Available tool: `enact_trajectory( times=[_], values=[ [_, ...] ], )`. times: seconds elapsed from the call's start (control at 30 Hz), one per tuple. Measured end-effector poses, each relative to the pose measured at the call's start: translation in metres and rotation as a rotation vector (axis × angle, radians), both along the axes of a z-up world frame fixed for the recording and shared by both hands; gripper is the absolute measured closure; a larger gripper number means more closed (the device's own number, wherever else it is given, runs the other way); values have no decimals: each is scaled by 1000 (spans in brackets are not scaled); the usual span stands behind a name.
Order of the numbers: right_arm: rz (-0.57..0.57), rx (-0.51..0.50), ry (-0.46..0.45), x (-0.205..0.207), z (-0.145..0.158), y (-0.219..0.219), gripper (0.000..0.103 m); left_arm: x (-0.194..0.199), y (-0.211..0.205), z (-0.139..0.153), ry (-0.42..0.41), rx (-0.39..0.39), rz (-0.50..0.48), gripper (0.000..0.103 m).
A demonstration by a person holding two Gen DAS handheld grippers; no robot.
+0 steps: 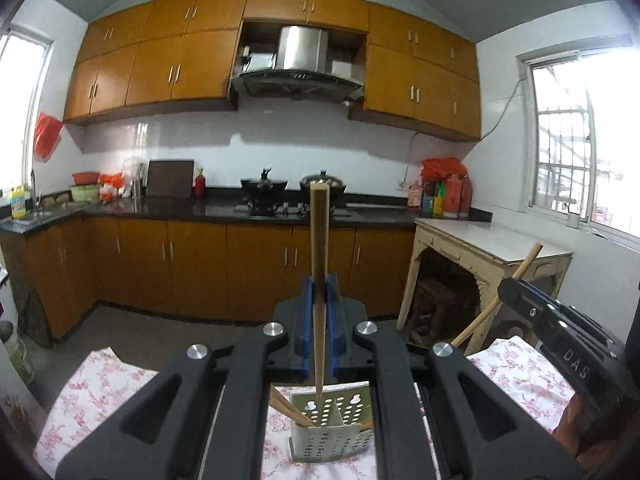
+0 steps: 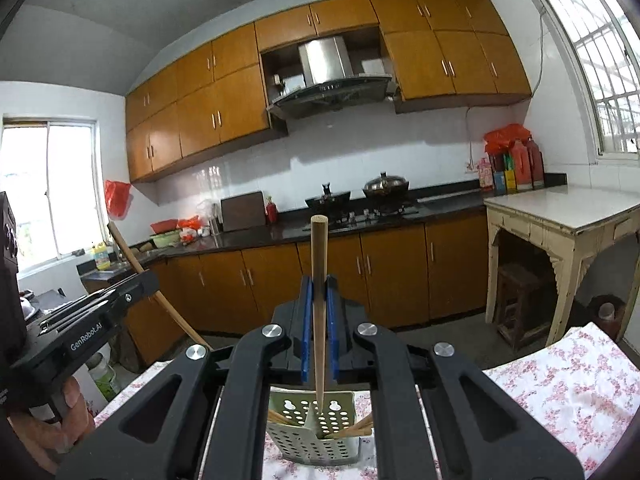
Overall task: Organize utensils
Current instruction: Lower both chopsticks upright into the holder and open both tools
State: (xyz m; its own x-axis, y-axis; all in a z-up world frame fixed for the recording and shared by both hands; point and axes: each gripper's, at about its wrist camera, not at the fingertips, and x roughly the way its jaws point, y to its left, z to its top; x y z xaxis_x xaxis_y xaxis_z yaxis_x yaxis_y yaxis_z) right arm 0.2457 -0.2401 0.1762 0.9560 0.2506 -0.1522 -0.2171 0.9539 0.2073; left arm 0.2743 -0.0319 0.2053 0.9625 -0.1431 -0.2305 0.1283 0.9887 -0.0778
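Daylight from blown-out windows point(image 1: 592, 140); glare on tiles point(image 2: 208, 176); strong fisheye bending, dark corner vignette; focus sharp.

The cloth point(image 2: 560, 392) was white with pink flowers. The perforated holder point(image 1: 332, 446) was pale metallic grey-green, and the chopstick point(image 1: 319, 248) was tan wood. The cabinets point(image 1: 160, 68) were orange-brown, and the counter point(image 1: 200, 208) glossy black.
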Motion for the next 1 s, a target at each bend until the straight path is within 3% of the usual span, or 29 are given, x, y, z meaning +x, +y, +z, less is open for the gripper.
enact_trajectory(
  times=[0.43,0.93,1.0],
  values=[
    [-3,-23,115,41,-44,9,95,35,6,-49,85,-22,6,95],
    [20,-31,164,49,-57,15,95,48,2,-65,145,-8,-10,95],
    [25,-28,178,48,-58,15,94,49,4,-66,158,-16,-7,87]
  ],
)
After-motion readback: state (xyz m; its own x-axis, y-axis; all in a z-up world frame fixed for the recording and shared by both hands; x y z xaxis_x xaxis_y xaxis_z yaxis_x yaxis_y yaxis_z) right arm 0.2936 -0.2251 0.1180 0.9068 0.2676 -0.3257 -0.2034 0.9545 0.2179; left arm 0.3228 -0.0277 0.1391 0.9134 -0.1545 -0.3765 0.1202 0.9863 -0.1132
